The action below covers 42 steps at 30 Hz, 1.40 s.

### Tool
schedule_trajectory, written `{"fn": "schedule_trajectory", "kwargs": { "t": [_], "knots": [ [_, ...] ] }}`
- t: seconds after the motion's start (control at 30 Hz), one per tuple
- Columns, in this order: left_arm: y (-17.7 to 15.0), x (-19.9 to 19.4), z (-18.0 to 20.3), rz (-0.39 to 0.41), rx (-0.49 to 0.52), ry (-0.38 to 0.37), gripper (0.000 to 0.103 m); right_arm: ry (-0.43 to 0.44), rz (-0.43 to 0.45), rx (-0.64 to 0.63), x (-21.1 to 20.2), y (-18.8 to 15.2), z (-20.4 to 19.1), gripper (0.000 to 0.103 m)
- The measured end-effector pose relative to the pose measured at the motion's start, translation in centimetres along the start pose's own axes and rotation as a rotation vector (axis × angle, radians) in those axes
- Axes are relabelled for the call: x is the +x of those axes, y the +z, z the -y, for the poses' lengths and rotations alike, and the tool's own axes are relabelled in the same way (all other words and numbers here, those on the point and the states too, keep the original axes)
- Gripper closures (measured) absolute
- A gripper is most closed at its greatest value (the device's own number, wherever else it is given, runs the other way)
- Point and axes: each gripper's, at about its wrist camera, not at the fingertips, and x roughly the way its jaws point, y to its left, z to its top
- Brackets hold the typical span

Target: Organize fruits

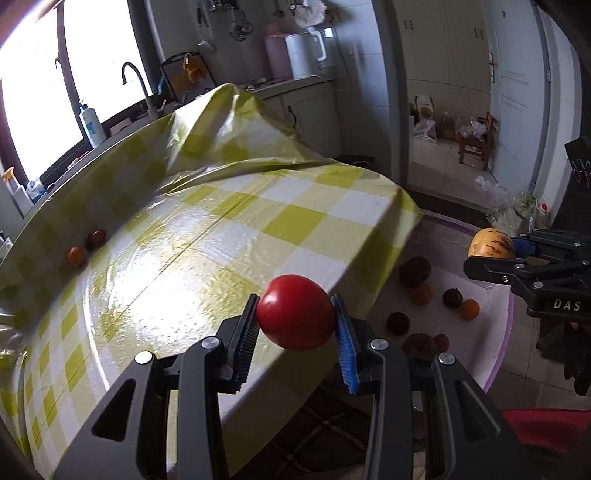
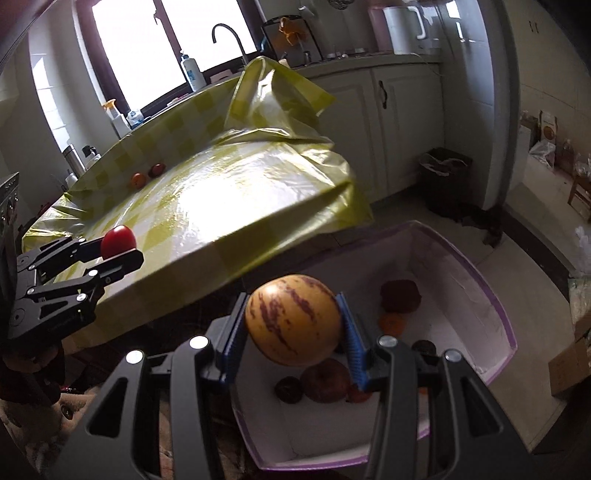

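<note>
My left gripper (image 1: pixel 295 317) is shut on a red tomato (image 1: pixel 295 312), held over the near edge of the checked table (image 1: pixel 207 236). My right gripper (image 2: pixel 293 326) is shut on a yellow melon with purple stripes (image 2: pixel 293 319), held above the white box (image 2: pixel 461 273) on the floor. Several dark and orange fruits (image 2: pixel 399 295) lie in that box. Two small fruits, one orange (image 1: pixel 75 256) and one dark red (image 1: pixel 96 238), rest at the table's far left. The right gripper (image 1: pixel 517 254) with the melon (image 1: pixel 489 243) shows at right in the left wrist view.
A yellow-green checked cloth (image 2: pixel 273 96) is bunched up at the table's far side. Behind it run the kitchen counter, tap (image 2: pixel 229 37) and kettle (image 2: pixel 404 26). A dark bin (image 2: pixel 445 177) stands by the cabinets. A doorway (image 1: pixel 450 110) opens onto a room with a wooden chair.
</note>
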Motion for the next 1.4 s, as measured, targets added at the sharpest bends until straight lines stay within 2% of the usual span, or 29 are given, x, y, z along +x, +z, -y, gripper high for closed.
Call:
{"fn": "schedule_trajectory", "kwargs": {
  "t": [0.13, 0.2, 0.33, 0.47, 0.57, 0.67, 0.77, 0.9, 1.03, 1.13, 1.23, 1.4],
  "knots": [
    [0.6, 1.5, 3.0, -0.042, 0.049, -0.084, 0.066, -0.048, -0.042, 0.016, 0.2, -1.0, 2.6, 0.056],
    [0.4, 2.4, 4.9, -0.067, 0.103, -0.096, 0.066, -0.069, -0.07, 0.012, 0.5, -1.4, 3.9, 0.056],
    [-0.9, 5.0, 8.8, -0.141, 0.224, -0.143, 0.066, -0.136, -0.162, -0.003, 2.5, -2.1, 6.6, 0.056],
    [-2.3, 8.9, 12.0, -0.237, 0.317, -0.185, 0.066, -0.158, -0.261, 0.011, 5.7, -1.9, 9.3, 0.056],
    [-2.8, 12.1, 13.4, -0.351, 0.306, -0.287, 0.066, -0.196, -0.342, -0.03, 8.8, -1.1, 10.8, 0.056],
    [-3.2, 14.5, 15.1, -0.424, 0.311, -0.353, 0.066, -0.239, -0.426, -0.069, 12.0, -0.6, 11.8, 0.056],
    [-3.5, 16.6, 16.3, -0.462, 0.32, -0.389, 0.066, -0.289, -0.51, -0.152, 15.1, -0.5, 12.0, 0.056],
    [-4.3, 19.3, 17.6, -0.525, 0.319, -0.426, 0.066, -0.315, -0.575, -0.206, 18.2, 0.0, 12.3, 0.056],
    [-4.7, 20.5, 19.0, -0.531, 0.361, -0.432, 0.066, -0.322, -0.646, -0.212, 21.0, 0.4, 13.0, 0.056],
    [-4.5, 20.6, 19.2, -0.53, 0.355, -0.437, 0.066, -0.328, -0.693, -0.256, 22.6, 0.1, 12.5, 0.056],
    [-4.3, 19.2, 19.1, -0.475, 0.37, -0.439, 0.066, -0.328, -0.682, -0.26, 22.8, 0.0, 12.2, 0.056],
    [-3.9, 18.7, 19.2, -0.459, 0.315, -0.554, 0.066, -0.312, -0.7, -0.229, 23.4, -0.2, 12.4, 0.056]
  ]
}}
